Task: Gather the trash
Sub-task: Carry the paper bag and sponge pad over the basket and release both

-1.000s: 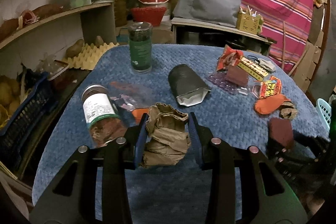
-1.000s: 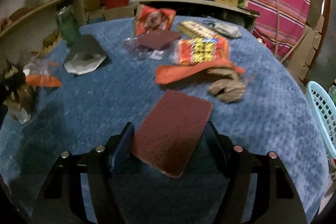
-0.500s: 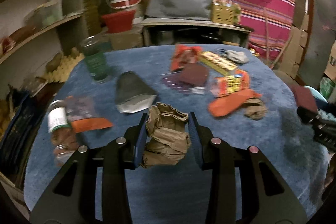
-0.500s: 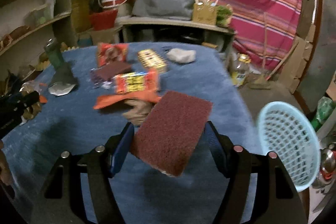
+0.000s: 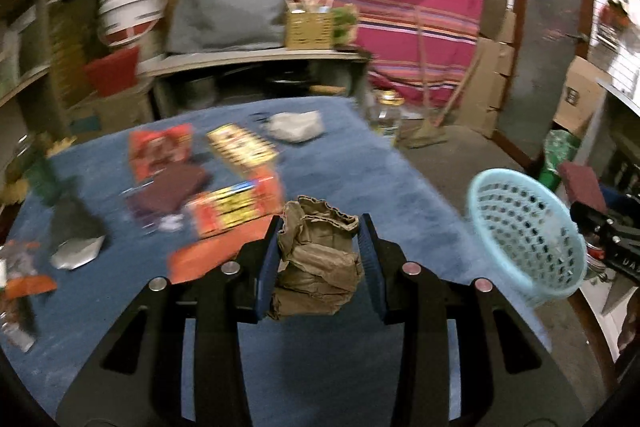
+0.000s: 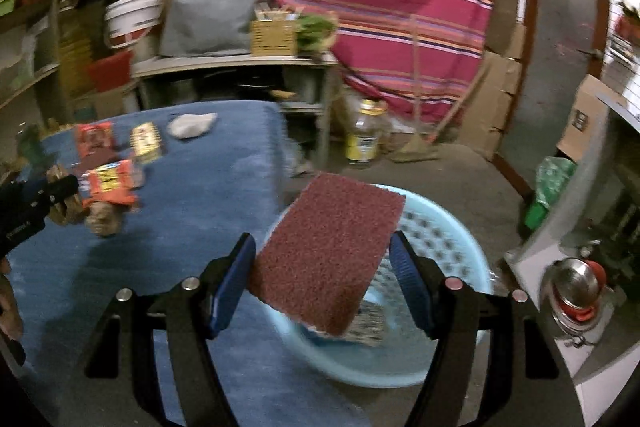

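**Both grippers loaded near the basket**

The left gripper (image 5: 320, 255) clamps a crumpled brown paper bag (image 5: 318, 263) at frame centre. The right gripper (image 6: 322, 271) pinches a maroon scouring pad (image 6: 328, 255) over the light-blue basket (image 6: 460, 247), lower centre.

The wrappers (image 5: 236, 203) on the worktop (image 5: 360, 163) were smeared by motion blur, their print unreadable. The scouring pad (image 6: 328, 251) hid much of the basket (image 6: 448, 239).
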Motion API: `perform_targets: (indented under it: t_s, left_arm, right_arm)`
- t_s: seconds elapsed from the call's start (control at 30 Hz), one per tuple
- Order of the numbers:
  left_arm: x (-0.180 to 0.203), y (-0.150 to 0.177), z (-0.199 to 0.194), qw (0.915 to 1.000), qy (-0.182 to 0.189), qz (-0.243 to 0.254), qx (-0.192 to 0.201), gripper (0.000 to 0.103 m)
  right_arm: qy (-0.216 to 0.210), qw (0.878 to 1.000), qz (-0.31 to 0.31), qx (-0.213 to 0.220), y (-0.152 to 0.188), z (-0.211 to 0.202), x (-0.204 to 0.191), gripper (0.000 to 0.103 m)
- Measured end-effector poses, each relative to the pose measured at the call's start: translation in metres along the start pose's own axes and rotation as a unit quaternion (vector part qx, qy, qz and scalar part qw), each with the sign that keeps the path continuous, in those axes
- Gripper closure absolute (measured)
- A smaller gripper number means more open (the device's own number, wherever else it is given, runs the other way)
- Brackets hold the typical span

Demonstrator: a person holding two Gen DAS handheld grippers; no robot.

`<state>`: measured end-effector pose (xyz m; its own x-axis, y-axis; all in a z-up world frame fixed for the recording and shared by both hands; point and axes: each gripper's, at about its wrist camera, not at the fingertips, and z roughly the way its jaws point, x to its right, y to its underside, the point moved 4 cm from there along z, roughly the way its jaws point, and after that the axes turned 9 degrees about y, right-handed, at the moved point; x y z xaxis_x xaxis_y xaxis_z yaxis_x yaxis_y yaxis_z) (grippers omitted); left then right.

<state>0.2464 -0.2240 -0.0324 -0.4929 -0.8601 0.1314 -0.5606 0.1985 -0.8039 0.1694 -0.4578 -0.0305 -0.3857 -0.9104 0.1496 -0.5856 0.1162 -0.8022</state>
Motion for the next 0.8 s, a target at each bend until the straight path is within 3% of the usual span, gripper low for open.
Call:
perform_targets:
  t_s: [0.13, 0.37, 0.6, 0.8]
  left_arm:
    - [0.047, -0.010, 0.019, 0.9993, 0.030, 0.022, 0.002, 0.066]
    - [0.113, -0.013, 0.054, 0.9960, 0.063, 0.064, -0.009, 0.066]
    - [0.159, -0.020, 0.077, 0.9920, 0.095, 0.081, -0.012, 0.066]
    - [0.176, -0.029, 0.098, 0.9902, 0.114, 0.078, -0.020, 0.066]
  right_arm:
    - [0.018, 0.999, 0.024, -0.011, 0.006, 0.013, 0.041, 0.035]
    - [0.028, 0.999, 0.031, -0.022, 0.018, 0.033, 0.072, 0.035]
    - [0.032, 0.997, 0.054, -0.035, 0.026, 0.049, 0.097, 0.035]
    - [0.031, 0.997, 0.060, -0.042, 0.028, 0.059, 0.104, 0.035]
